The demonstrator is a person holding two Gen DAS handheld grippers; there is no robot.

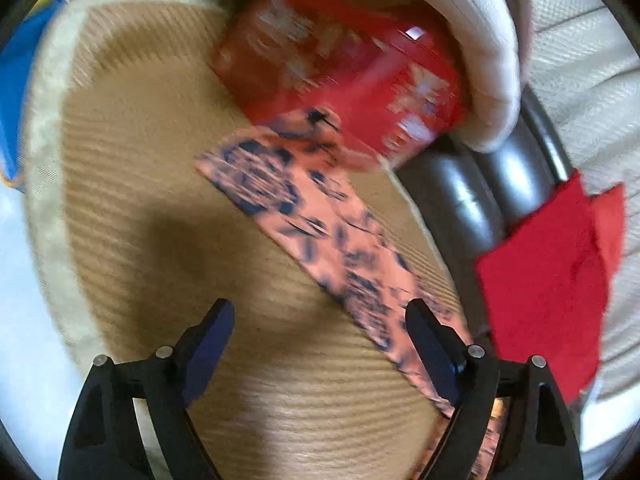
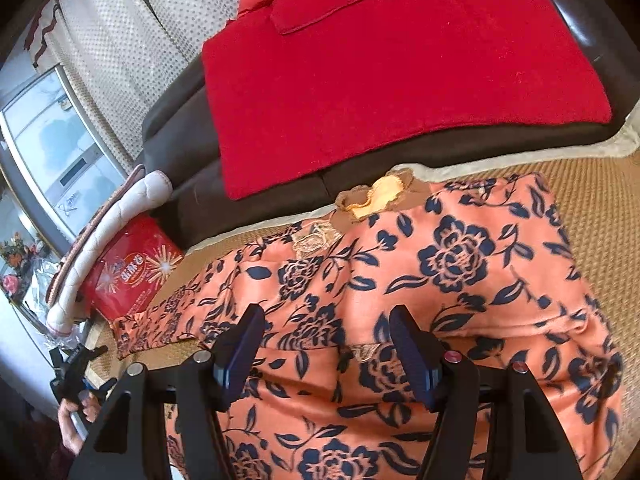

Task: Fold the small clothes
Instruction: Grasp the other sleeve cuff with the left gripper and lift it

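Note:
A salmon-pink garment (image 2: 460, 264) with dark blue roses lies spread on a woven straw mat (image 2: 600, 200), its lace-trimmed neckline (image 2: 376, 196) toward the sofa. One long sleeve (image 1: 312, 216) runs diagonally across the mat in the blurred left wrist view. My left gripper (image 1: 320, 308) is open over the mat, and the sleeve passes under its right finger (image 1: 432, 344). My right gripper (image 2: 328, 316) is open just above the garment's body, with nothing pinched between its pads. A hand (image 2: 76, 420) holds the left gripper (image 2: 76, 364) at the far left of the right wrist view.
A red printed box (image 2: 128, 272) stands at the sleeve's end beside a white padded roll (image 2: 100, 240). A dark sofa (image 2: 176, 148) with a red blanket (image 2: 400, 72) borders the mat. Blue fabric (image 1: 16, 80) lies beyond the mat's pale edge.

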